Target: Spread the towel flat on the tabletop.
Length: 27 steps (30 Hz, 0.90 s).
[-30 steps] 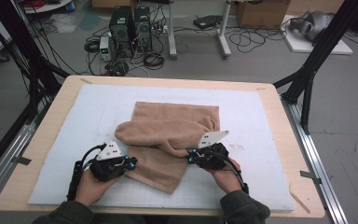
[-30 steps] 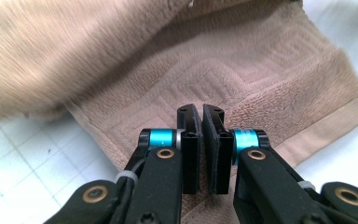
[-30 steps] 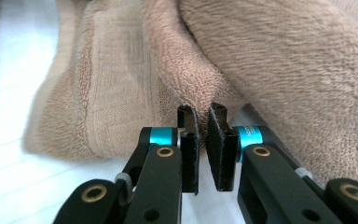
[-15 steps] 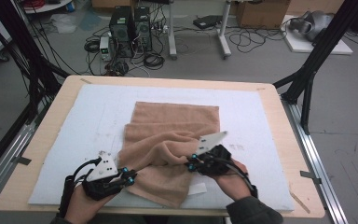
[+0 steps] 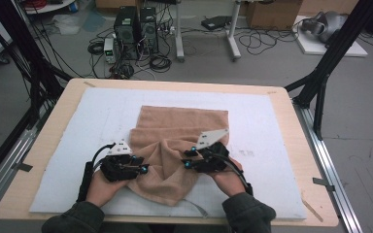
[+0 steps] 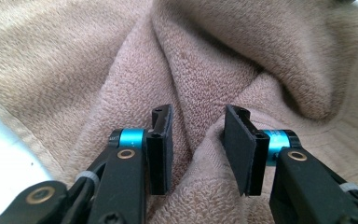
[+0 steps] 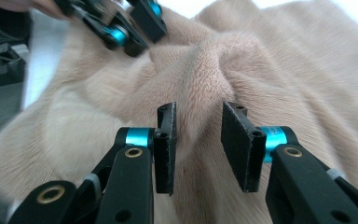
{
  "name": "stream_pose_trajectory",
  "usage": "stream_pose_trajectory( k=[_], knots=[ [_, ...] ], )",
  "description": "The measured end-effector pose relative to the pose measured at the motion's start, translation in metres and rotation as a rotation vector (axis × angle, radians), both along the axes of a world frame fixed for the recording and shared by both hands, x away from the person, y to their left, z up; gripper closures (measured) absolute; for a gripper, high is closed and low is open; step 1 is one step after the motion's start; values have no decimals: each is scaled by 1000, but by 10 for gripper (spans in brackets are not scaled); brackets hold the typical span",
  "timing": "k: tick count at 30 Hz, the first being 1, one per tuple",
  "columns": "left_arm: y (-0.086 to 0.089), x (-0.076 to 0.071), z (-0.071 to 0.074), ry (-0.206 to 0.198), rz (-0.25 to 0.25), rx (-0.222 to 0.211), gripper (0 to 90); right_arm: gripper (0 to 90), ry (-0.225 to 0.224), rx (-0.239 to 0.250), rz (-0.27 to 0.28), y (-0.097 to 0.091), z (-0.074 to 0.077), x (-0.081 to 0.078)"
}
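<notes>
Both grippers' jaws just opened | towel (image 5: 175,145) bunched, long axis front-to-back

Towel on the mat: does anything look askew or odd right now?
Yes. The beige towel is bunched: its near part is heaped into ridges between both grippers, lying skewed toward the table's near edge, while the far part lies flat.
</notes>
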<state>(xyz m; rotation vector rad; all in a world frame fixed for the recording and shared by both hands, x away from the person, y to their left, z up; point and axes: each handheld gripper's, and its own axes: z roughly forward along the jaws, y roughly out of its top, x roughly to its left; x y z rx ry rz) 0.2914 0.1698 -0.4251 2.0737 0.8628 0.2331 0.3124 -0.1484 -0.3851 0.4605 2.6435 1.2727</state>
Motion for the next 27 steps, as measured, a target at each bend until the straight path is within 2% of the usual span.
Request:
stream_pose_trajectory(
  k=[1, 2, 3, 4, 5, 6, 7, 9, 11, 12, 13, 14, 15, 16, 17, 19, 21, 23, 24, 25, 26, 27],
  knots=[
    [1, 0, 0, 1, 0, 0, 634, 659, -30, -31, -19, -7, 0, -4],
    [1, 0, 0, 0, 4, 3, 631, 651, -39, -65, -36, -14, -3, -6],
    [0, 1, -1, 8, 6, 8, 626, 618, -33, -92, -55, -19, -7, -6],
    [-1, 2, -2, 13, 7, 14, 646, 565, -22, -113, -95, -25, -20, 0],
    [-2, 3, -3, 16, 1, 20, 703, 565, -22, -113, -95, -25, -20, 0],
    [-4, 3, -4, 12, -9, 23, 703, 575, -18, -115, -106, -25, -26, 3],
    [-5, 2, -4, 6, -11, 25, 756, 646, -3, -118, -107, -24, -32, 6],
    [-7, -4, -1, -34, -19, 48, 819, 816, 29, -123, -95, -24, -38, 9],
    [-5, -10, 3, -53, -19, 43, 838, 837, 42, -94, -80, -27, -34, 8],
    [-3, -12, 5, -60, -21, 35, 843, 839, 60, -64, -54, -33, -22, 2],
    [-1, -14, 8, -70, -19, 30, 843, 839, 60, -64, -54, -33, -22, 2],
    [2, -16, 11, -79, -9, 26, 846, 839, 55, -54, -52, -37, -13, 0],
    [4, -16, 14, -92, 2, 18, 848, 839, 33, -51, -70, -41, -4, -1],
    [6, -15, 16, -105, 15, 12, 850, 839, -13, -53, -111, -49, 14, 5],
    [8, -13, 19, -114, 33, 6, 850, 839, -13, -53, -111, -49, 14, 5],
    [11, -7, 23, -141, 72, 8, 850, 840, -24, -62, -158, -54, 25, 23],
    [13, 0, 25, -157, 108, 17, 851, 840, 4, -70, -204, -55, 26, 48],
    [13, 8, 20, -155, 126, 50, 850, 839, 43, -102, -242, -53, 16, 72],
    [13, 13, 16, -132, 130, 60, 849, 839, 65, -131, -257, -50, 9, 81],
    [13, 18, 12, -100, 124, 57, 843, 834, 110, -160, -275, -45, -9, 95],
    [12, 21, 8, -83, 113, 61, 843, 834, 110, -160, -275, -45, -9, 95],
    [11, 21, 7, -78, 106, 62, 831, 822, 138, -178, -282, -42, -16, 99]
  ],
)
